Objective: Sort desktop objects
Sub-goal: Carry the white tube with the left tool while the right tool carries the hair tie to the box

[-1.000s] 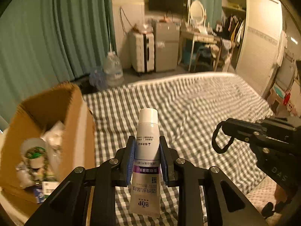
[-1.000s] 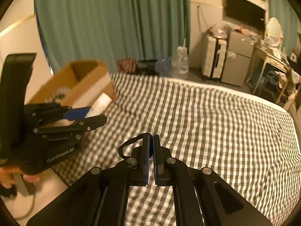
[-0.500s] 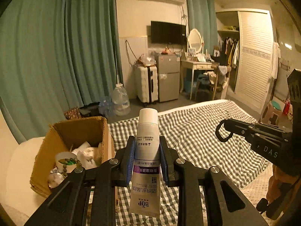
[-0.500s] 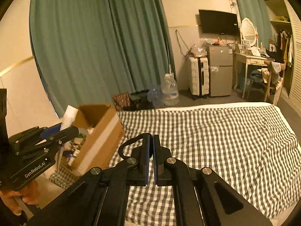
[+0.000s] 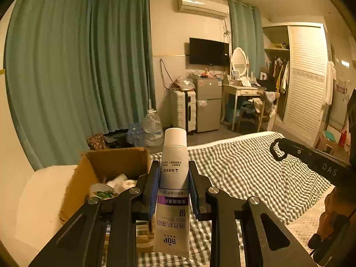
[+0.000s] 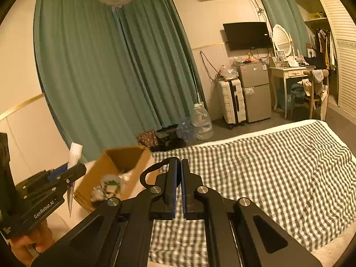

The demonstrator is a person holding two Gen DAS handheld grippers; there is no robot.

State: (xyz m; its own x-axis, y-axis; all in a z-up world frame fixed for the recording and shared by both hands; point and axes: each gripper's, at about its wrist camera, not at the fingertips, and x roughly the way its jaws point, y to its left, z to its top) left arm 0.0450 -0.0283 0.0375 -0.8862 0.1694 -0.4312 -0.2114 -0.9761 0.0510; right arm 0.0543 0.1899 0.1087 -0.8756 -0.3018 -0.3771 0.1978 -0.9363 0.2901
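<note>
While clamped in left hand-held gripper (image 5: 174, 179): white tube (image 5: 173, 191), long axis upright, cap up, crimped end down. Right hand-held gripper (image 6: 179, 178): fully closed, empty. Cardboard box (image 5: 115, 166): near left.

A lived-in home bedroom: a bed (image 6: 278, 166) under a grey checked cover fills the lower right; green curtains (image 6: 106, 77) hang at left; a wall television (image 6: 247, 35), dressing table with mirror (image 6: 287, 71), suitcase (image 6: 232, 102), small fridge (image 6: 255, 89) and open wardrobe (image 5: 278, 75) line the far wall.
</note>
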